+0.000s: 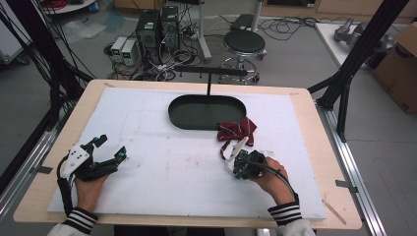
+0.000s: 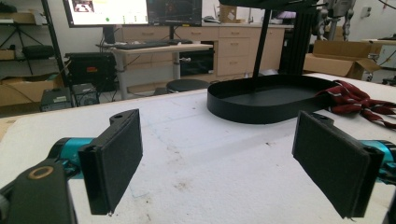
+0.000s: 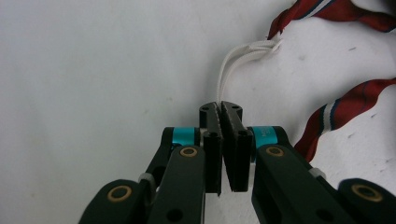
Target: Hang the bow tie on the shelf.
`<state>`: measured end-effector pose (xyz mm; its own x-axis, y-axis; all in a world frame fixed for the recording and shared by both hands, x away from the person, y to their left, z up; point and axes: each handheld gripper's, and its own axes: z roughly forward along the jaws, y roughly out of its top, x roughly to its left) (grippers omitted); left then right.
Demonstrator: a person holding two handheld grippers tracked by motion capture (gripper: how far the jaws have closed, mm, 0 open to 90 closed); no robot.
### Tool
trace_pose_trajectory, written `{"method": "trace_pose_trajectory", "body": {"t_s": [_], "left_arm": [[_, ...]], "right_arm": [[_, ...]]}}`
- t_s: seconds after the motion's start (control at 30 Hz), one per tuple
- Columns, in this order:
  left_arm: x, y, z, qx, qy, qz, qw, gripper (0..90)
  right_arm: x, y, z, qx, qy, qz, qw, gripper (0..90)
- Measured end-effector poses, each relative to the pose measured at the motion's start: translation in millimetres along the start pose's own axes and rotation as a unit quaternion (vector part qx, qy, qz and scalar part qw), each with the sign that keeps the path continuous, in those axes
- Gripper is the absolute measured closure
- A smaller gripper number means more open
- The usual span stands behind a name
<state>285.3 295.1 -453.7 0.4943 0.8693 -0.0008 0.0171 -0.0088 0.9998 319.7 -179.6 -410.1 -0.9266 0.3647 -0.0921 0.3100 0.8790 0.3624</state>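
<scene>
A dark red striped necktie [image 1: 237, 131] lies crumpled on the white mat just right of a black oval tray [image 1: 206, 112]. A white cord loop [image 3: 233, 65] runs from the necktie [image 3: 336, 112] down into my right gripper [image 3: 220, 109], whose pads are pressed together on the cord's end. From above, the right gripper [image 1: 235, 160] sits just in front of the tie, tilted down at the mat. My left gripper [image 1: 110, 147] rests at the mat's left side, jaws wide apart with nothing between them [image 2: 219, 158]. In the left gripper view the tray [image 2: 243, 112] and the tie [image 2: 355, 100] lie ahead to the right.
A black T-shaped stand [image 1: 209, 73] rises from the tray's far side. The white mat [image 1: 162, 162] covers most of the wooden table [image 1: 314, 113]. Beyond the table are a stool [image 1: 243, 44] and computer boxes [image 1: 157, 29] on the floor.
</scene>
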Motion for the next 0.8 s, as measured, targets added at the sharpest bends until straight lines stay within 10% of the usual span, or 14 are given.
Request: {"method": "trace_pose_trajectory", "body": {"t_s": [0.4, 0.8], "left_arm": [[-0.1, 0.0, 0.0, 0.000, 0.000, 0.000, 1.0000, 16.4], [0.1, -0.1, 0.0, 0.000, 0.000, 0.000, 1.0000, 16.4]], "right_arm": [[-1.8, -0.4, -20.7, -0.100, -0.007, 0.038, 0.9943, 87.6], [-7.5, 0.6, -47.1, -0.246, -0.053, 0.090, 0.9635, 87.6]]}}
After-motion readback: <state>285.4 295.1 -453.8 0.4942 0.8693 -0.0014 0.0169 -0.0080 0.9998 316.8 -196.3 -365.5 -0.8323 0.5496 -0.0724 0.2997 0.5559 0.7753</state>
